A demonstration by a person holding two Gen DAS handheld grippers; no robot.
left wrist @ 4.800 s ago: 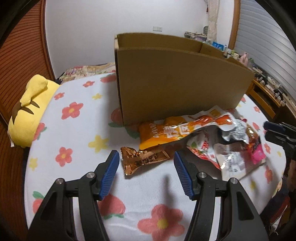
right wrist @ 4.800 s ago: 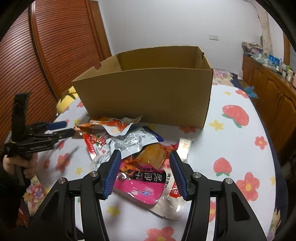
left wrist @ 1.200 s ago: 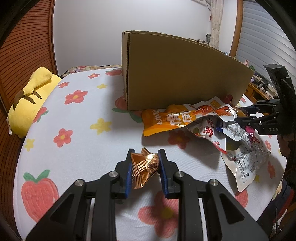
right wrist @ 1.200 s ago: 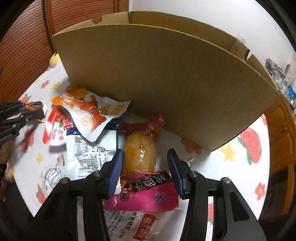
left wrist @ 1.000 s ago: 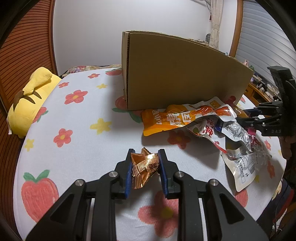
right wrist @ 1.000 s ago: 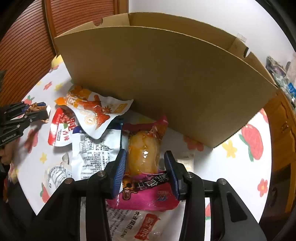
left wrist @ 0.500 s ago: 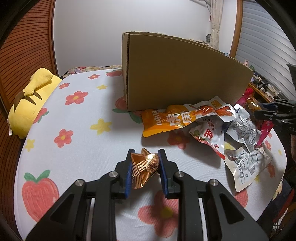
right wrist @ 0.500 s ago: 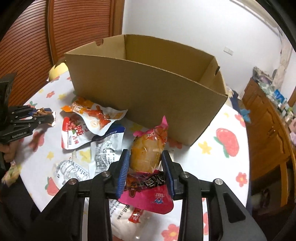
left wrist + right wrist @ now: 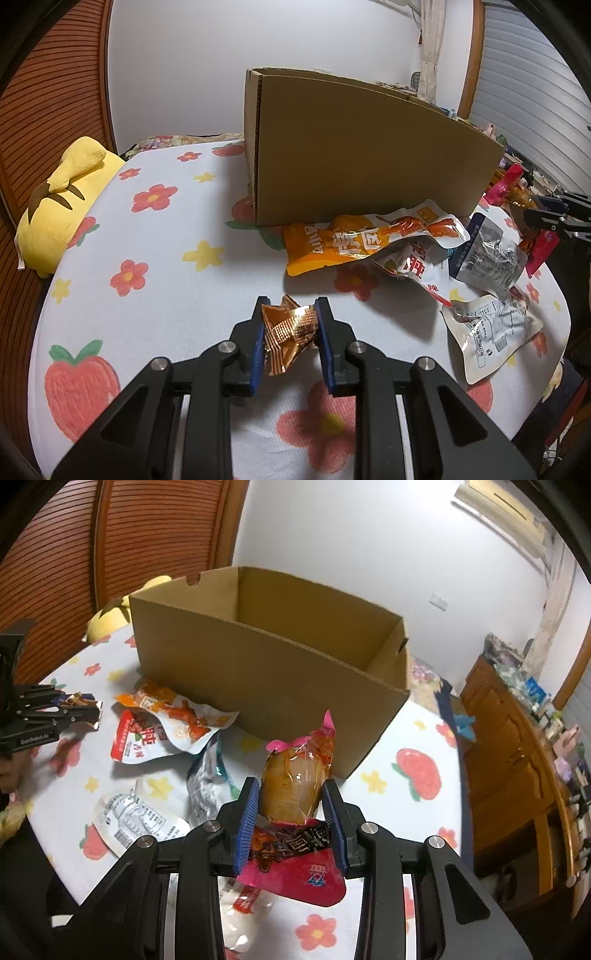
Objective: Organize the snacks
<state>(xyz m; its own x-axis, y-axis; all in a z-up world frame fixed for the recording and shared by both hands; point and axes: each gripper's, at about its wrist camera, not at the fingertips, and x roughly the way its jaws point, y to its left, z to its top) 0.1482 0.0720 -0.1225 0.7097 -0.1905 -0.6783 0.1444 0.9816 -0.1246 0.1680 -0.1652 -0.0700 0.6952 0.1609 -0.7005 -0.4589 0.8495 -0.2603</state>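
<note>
Claw point(image 9: 290, 334) pinches crinkled copper foil wrapper point(image 9: 288, 332) beside rectangular cardboard box point(image 9: 369, 162).

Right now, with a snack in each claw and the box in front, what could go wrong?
1. The pink pack is pinched at its bulging middle by the right claw; slick film might slip out.
2. The box wall is tall; a low carry could bump it.
3. The gold wrapper is crumpled in the left claw; it may stick on release.
</note>
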